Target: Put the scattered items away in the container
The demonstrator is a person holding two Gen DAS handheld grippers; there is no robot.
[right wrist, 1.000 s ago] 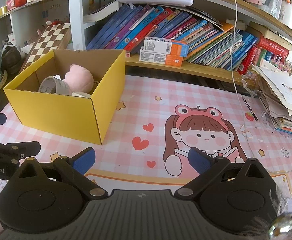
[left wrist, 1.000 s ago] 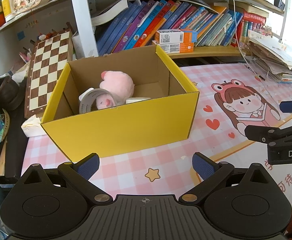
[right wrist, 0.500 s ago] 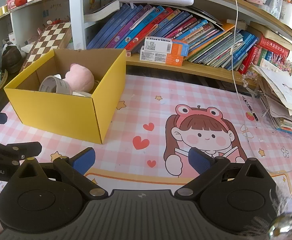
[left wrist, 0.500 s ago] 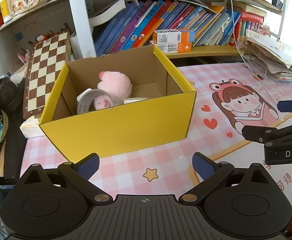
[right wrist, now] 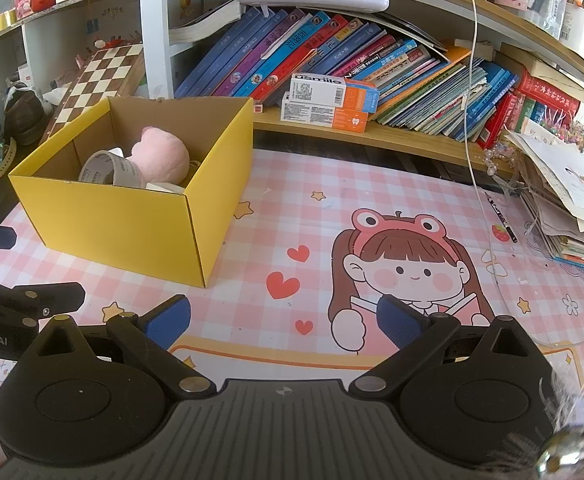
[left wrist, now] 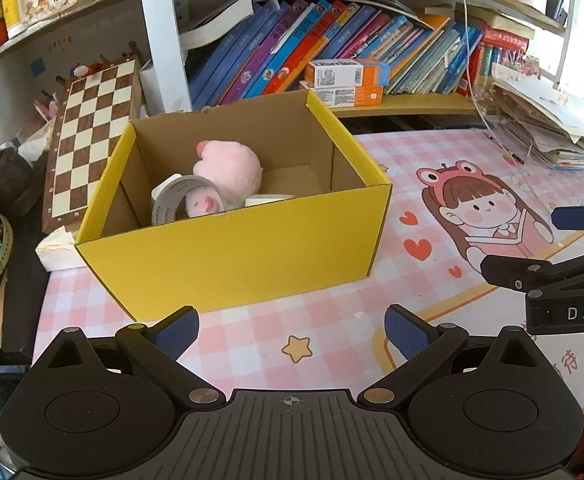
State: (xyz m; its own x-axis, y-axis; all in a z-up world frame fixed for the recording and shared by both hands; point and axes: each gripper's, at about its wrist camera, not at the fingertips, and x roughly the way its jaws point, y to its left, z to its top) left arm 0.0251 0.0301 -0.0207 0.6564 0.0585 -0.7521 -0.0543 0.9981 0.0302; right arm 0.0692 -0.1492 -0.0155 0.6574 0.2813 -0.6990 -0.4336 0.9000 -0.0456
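Boxy yellow cardboard container (left wrist: 227,256) — fuzzy plush (left wrist: 227,168)

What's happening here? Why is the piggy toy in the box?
Someone is tidying up with two handheld grippers. The pink plush toy and a roll of tape already lie inside the yellow box. The left gripper and right gripper are both open and hold nothing, above the pink mat.

Left gripper (left wrist: 292,326) and right gripper (right wrist: 283,316) both hover empty, fingers (left wrist: 175,330) spread wide.
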